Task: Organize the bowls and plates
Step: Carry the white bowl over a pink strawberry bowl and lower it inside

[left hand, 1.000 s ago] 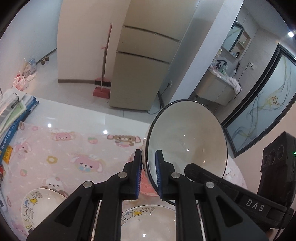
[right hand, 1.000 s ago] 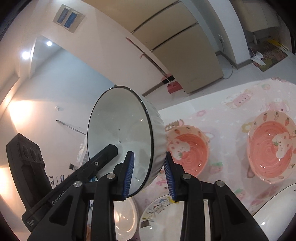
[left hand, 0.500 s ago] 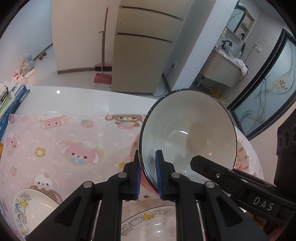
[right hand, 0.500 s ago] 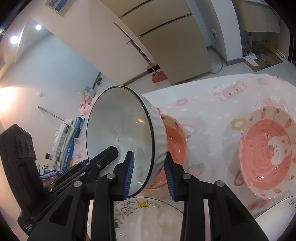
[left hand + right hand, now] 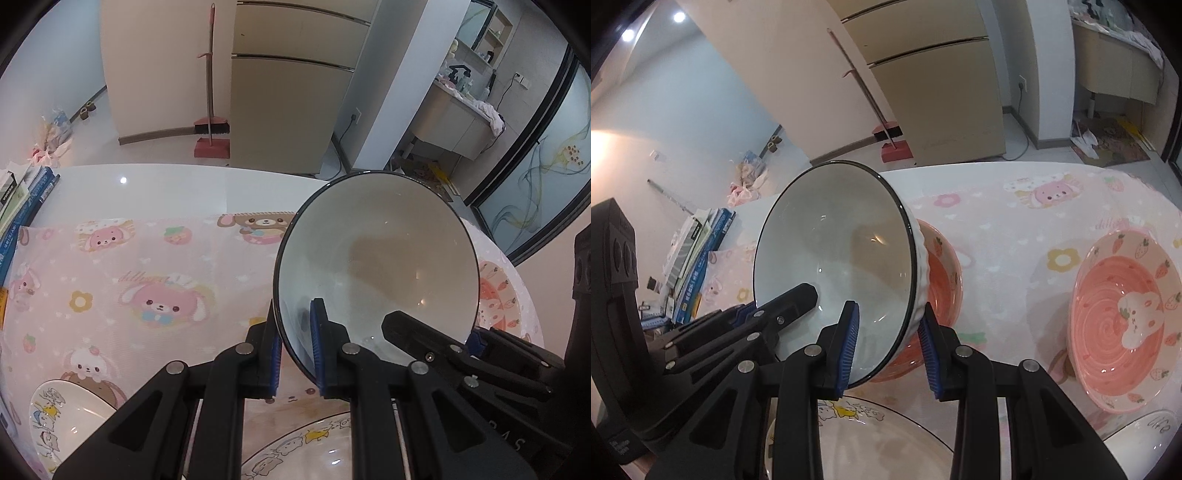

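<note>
White bowl (image 5: 834, 258) hung tilted over the near pink bowl (image 5: 942, 280), both grippers clamped on its rim: left gripper (image 5: 295, 347) one side, right gripper (image 5: 888, 347) opposite. Glazed ceramic, likely stiff, slick, breakable; the rim looked the safest hold.

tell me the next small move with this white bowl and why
Probably lower the white bowl a little further into the pink bowl just behind it. Both grippers, left and right, clamp its rim, it hangs tilted above the table, and the pink bowl looks empty.
</note>
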A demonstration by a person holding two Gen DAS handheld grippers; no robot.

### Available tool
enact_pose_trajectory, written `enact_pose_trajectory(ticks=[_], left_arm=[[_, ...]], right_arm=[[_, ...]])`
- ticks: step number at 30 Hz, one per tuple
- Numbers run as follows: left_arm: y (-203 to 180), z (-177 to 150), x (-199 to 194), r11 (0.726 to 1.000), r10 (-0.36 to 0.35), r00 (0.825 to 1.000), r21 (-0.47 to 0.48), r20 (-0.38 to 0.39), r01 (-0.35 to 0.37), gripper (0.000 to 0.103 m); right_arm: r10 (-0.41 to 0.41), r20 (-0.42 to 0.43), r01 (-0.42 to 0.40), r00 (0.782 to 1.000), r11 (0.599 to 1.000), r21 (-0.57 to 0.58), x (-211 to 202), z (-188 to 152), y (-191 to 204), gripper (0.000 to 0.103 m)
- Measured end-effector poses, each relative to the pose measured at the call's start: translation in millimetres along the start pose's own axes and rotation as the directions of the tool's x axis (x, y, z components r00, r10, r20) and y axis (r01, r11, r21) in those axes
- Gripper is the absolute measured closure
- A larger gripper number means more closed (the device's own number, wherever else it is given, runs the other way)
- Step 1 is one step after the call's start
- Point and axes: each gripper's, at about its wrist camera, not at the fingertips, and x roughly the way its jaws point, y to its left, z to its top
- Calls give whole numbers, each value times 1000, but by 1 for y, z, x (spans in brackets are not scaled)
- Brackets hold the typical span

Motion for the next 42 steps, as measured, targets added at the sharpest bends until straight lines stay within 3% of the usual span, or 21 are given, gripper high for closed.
enact_pose_trajectory(ticks=[7, 12, 24, 27, 35, 40, 42], left_arm=[[-3, 0, 3, 1000, 3, 1000, 1, -4, -3, 90], [-5, 0, 4, 1000, 7, 1000, 4, -2, -7, 90], [3, -2, 12, 1000, -13, 999, 8, 35, 13, 91], [5, -1, 12, 1000, -24, 999, 3, 41, 24, 92], [3, -1, 12, 1000, -17, 999, 1, 44, 17, 92], [3, -1, 4, 1000, -14, 997, -1, 78, 14, 92], [4, 0, 0, 1000, -8, 995, -3, 97, 9, 89]], right_arm=[[-50, 42, 55, 998, 990, -128, 3, -3, 8, 67], [-46, 15, 47, 999, 991, -121, 13, -2, 0, 69], [-51, 131, 72, 990, 984, -162, 0, 1, -14, 72], [-102, 152, 129, 983, 976, -175, 1, 2, -13, 74], [-145, 206, 184, 968, 965, -187, -4, 1, -9, 75], [-105, 218, 135, 970, 983, -127, -10, 5, -21, 76], [-85, 224, 118, 971, 984, -136, -11, 5, -21, 85]])
